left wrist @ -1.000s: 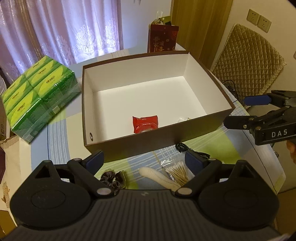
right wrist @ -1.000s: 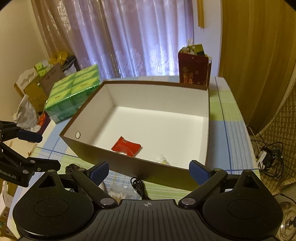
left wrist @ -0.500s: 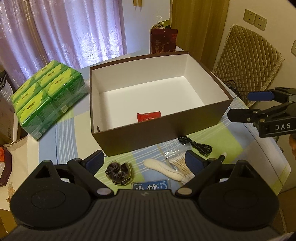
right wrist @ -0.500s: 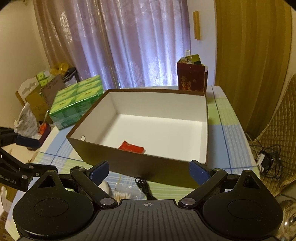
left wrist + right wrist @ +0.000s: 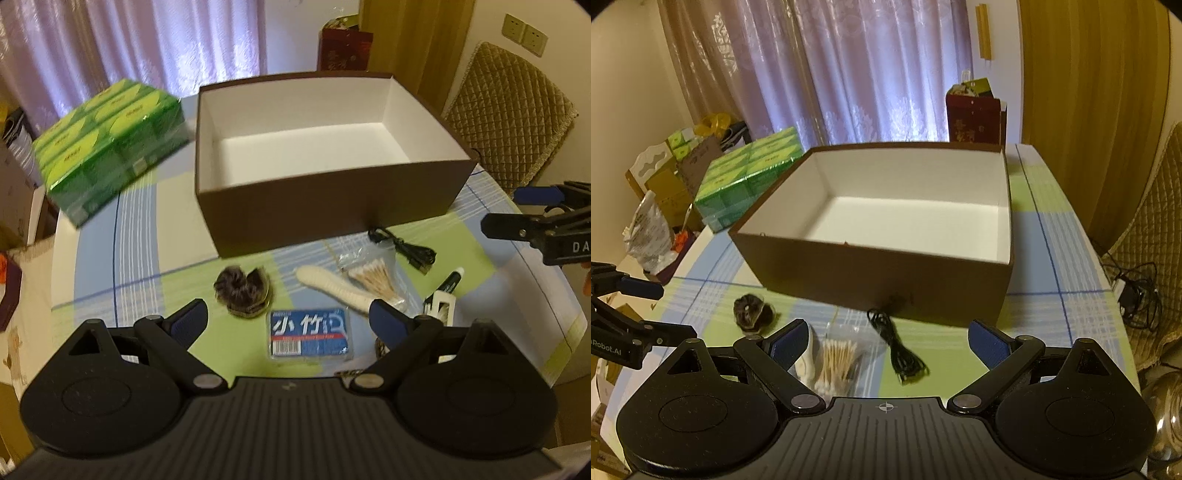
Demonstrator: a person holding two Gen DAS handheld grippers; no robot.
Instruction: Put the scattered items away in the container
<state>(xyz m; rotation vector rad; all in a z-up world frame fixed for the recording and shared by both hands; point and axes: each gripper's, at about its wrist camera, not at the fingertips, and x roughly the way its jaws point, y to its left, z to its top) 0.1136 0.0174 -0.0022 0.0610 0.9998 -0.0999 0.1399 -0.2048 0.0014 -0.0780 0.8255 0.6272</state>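
Lilac sheer curtains (image 5: 857, 74) behind the table, ochre drape (image 5: 1089, 110) and quilted chair (image 5: 509, 125) to the right.

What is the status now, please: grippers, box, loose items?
Left gripper and right gripper: jaws open, empty. Brown cardboard box with white inside upright, open. Black coiled cable, bag of cotton swabs, blue flat packet on tablecloth. Nothing blocking.

I could not see the near floor of the brown cardboard box with white lining (image 5: 325, 206); its front wall hid it. The frame edge cut off the right gripper (image 5: 532, 210).
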